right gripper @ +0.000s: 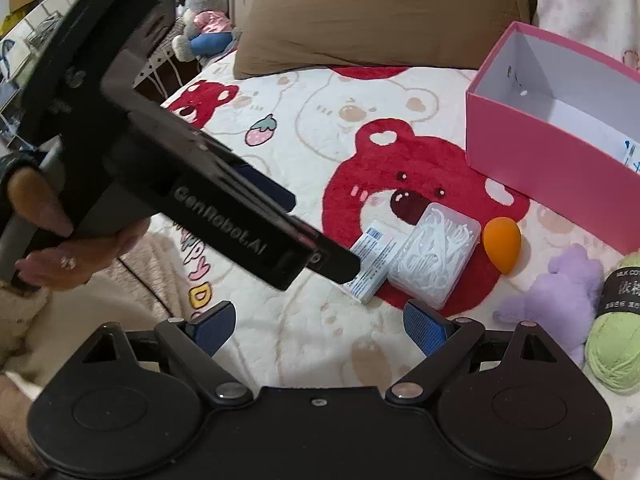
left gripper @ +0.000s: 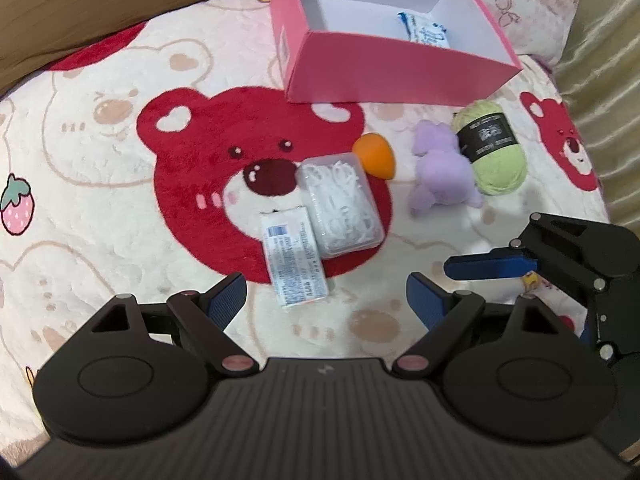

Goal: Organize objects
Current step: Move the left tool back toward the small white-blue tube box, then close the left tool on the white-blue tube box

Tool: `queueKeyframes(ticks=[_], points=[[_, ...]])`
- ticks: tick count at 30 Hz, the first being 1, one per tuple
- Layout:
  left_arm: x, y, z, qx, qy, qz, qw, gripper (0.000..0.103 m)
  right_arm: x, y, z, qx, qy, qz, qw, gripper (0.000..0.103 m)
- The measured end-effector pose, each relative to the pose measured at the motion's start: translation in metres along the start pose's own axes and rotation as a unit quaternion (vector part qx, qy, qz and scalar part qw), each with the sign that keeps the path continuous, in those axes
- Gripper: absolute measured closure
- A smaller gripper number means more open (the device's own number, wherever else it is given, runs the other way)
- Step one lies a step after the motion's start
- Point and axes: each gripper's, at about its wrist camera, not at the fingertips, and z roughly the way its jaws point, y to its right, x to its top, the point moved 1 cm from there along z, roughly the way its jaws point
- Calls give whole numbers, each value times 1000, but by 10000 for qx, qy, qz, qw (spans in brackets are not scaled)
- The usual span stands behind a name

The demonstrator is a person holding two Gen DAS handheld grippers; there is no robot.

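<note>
An open pink box (left gripper: 400, 68) stands at the far side of the bear blanket, with a white-blue packet (left gripper: 426, 32) inside. In front of it lie an orange egg-shaped sponge (left gripper: 376, 156), a clear case of floss picks (left gripper: 340, 204), a white packet (left gripper: 294, 258), a purple plush (left gripper: 440, 168) and green yarn (left gripper: 490, 148). My left gripper (left gripper: 326, 300) is open just short of the white packet, nothing between its pads. My right gripper (right gripper: 320, 328) is also open and empty, close to the floss case (right gripper: 434, 256). One of its blue fingers (left gripper: 488, 267) shows at the right of the left wrist view.
The left gripper's black body (right gripper: 180, 184), held by a hand (right gripper: 48, 240), crosses the right wrist view. A brown pillow (right gripper: 380, 12) lies behind the blanket, plush toys (right gripper: 204, 20) at the back left. Greenish fabric (left gripper: 600, 80) borders the bed on the right.
</note>
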Motion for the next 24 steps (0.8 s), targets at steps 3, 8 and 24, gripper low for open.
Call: queueKeyframes(ticks=[3, 8, 24], points=[[-4, -7, 9, -131, -57, -148, 9998, 18, -1, 3, 13, 68, 9, 87, 9999, 10], [-18, -11, 23, -611, -188, -428, 9970, 19, -4, 0, 31, -23, 59, -44, 10000, 10], [-28, -32, 56, -305, 466, -651, 9963, 36, -6, 29, 81, 565, 68, 704, 9959, 10]])
